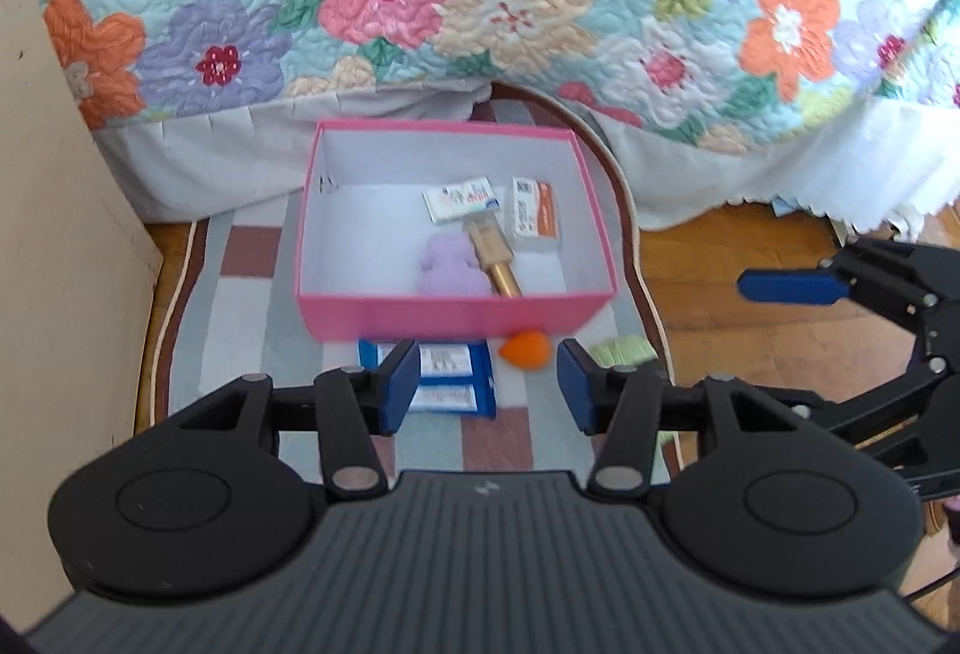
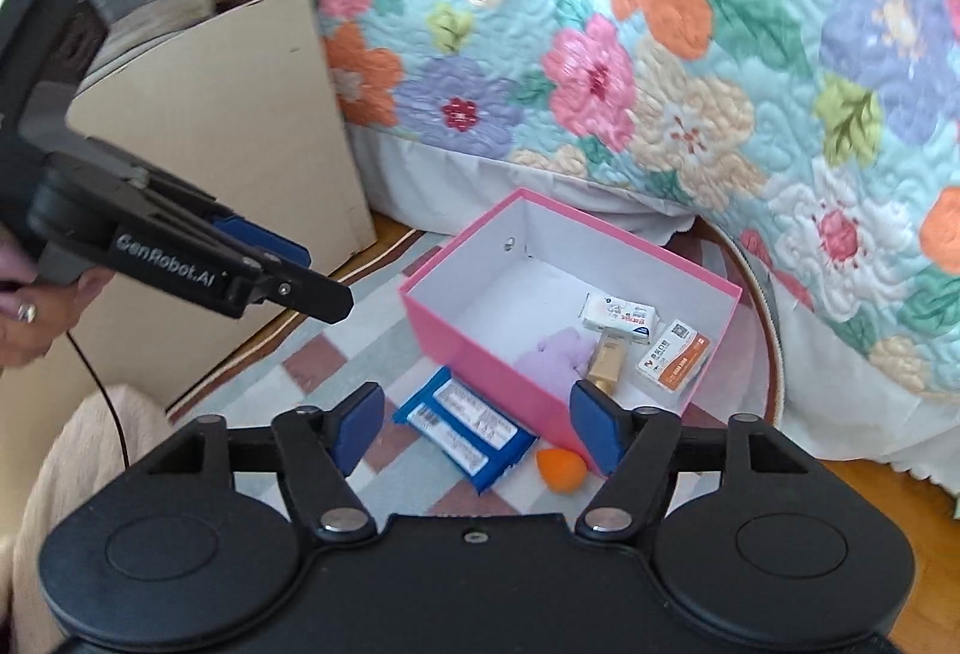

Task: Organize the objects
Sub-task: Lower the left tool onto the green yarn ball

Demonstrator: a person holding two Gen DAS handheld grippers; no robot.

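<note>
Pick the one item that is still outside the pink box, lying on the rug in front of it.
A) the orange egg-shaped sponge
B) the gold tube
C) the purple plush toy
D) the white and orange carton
A: the orange egg-shaped sponge lies on the rug against the pink box's front wall, beside the blue packets.

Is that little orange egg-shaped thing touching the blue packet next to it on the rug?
Apart. In the right wrist view, a strip of rug shows between the orange egg-shaped thing and the blue packet.

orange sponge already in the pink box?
No, the orange sponge lies on the rug outside the pink box, next to the blue packet.
</note>
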